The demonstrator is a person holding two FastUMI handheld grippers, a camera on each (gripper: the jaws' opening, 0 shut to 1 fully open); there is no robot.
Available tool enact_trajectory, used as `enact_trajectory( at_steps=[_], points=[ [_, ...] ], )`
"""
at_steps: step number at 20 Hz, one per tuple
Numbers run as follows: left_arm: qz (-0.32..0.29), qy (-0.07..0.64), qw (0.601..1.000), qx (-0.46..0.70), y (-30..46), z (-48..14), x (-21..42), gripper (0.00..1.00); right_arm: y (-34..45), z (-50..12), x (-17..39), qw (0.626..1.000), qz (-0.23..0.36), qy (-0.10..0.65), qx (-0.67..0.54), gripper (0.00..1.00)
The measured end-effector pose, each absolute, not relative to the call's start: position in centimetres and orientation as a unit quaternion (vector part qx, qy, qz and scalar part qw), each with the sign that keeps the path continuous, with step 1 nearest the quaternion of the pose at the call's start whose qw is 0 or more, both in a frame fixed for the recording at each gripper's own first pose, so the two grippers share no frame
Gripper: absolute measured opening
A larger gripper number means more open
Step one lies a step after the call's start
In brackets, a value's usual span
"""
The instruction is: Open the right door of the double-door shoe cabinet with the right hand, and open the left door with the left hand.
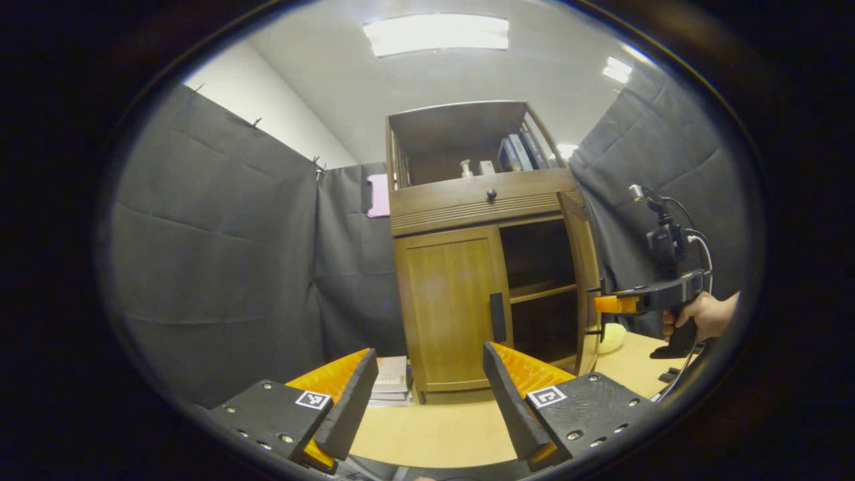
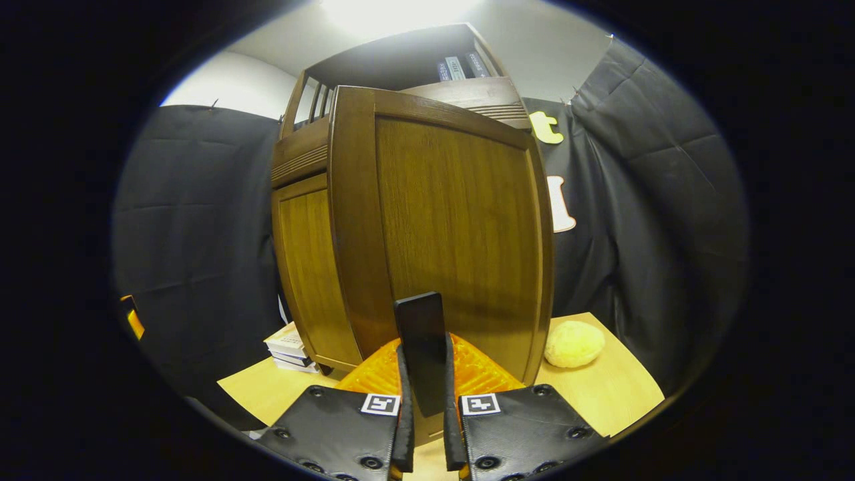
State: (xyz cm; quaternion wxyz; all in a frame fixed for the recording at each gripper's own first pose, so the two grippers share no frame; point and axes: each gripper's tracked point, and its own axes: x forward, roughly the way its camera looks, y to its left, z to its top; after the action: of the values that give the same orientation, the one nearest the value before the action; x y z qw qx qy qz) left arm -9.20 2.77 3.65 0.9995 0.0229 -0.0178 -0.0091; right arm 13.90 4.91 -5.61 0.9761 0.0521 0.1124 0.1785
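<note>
The wooden shoe cabinet (image 1: pixel 467 200) stands on a light table. Its left door (image 1: pixel 451 307) is closed, with a black vertical handle (image 1: pixel 497 317) at its inner edge. My left gripper (image 1: pixel 427 397) hovers open in front of that door, some way short of it, with nothing between its fingers. The right door (image 2: pixel 454 234) is swung out, and dark shelves (image 1: pixel 541 290) show inside. In the right gripper view its black handle (image 2: pixel 422 347) stands between my fingers, and my right gripper (image 2: pixel 425 407) is shut on it. From the left gripper view, the right gripper (image 1: pixel 618 304) is at the door's edge, held by a hand (image 1: pixel 705 314).
A stack of books (image 1: pixel 391 381) lies on the table (image 1: pixel 434 427) left of the cabinet's base. A yellow soft ball (image 2: pixel 574 344) sits right of the cabinet. Above the doors are a drawer with a knob (image 1: pixel 491 194) and an open shelf with books (image 1: pixel 518 153). Black cloth walls surround.
</note>
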Motion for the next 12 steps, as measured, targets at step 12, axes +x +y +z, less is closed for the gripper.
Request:
enact_trajectory(
  at_steps=[12],
  points=[
    [-0.064, -0.029, 0.997, 0.019, 0.7, 3.5, -2.8, 0.91, -2.1, -6.3, 12.3, 0.982, 0.142, 0.109, 0.053, 0.15]
  ],
)
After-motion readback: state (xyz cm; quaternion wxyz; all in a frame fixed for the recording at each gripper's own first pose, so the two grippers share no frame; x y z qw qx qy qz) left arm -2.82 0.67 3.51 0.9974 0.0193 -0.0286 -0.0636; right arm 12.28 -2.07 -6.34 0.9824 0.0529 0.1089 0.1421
